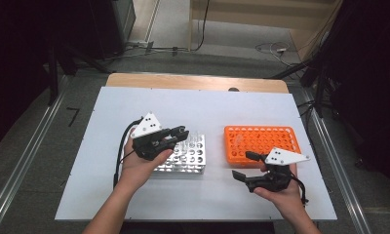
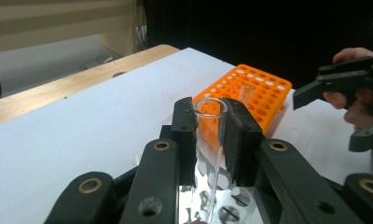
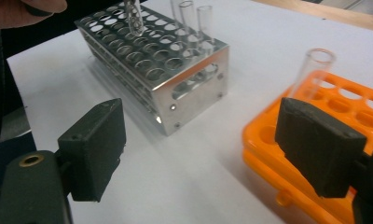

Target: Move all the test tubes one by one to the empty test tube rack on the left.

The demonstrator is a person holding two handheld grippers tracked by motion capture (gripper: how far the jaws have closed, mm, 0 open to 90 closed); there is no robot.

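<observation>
Left tool (image 2: pixel 208 140) grips a glass tube (image 2: pixel 209 135) above the metal rack (image 1: pixel 185 156). Right tool (image 1: pixel 246 165) waits wide open. One tube (image 3: pixel 310 70) stands in the orange rack (image 1: pixel 261 141); two remain.

A white desk (image 1: pixel 110 195) with a bare wooden strip along its far edge carries two racks. The metal rack (image 1: pixel 185 158) stands left of centre. The orange rack (image 1: pixel 261 142) stands well apart at right.

We hold our left black two-jaw tool (image 1: pixel 179 134) clamped shut, forearm reaching forward; our right black two-jaw tool (image 1: pixel 244 165) gapes wide, pointing left.
</observation>
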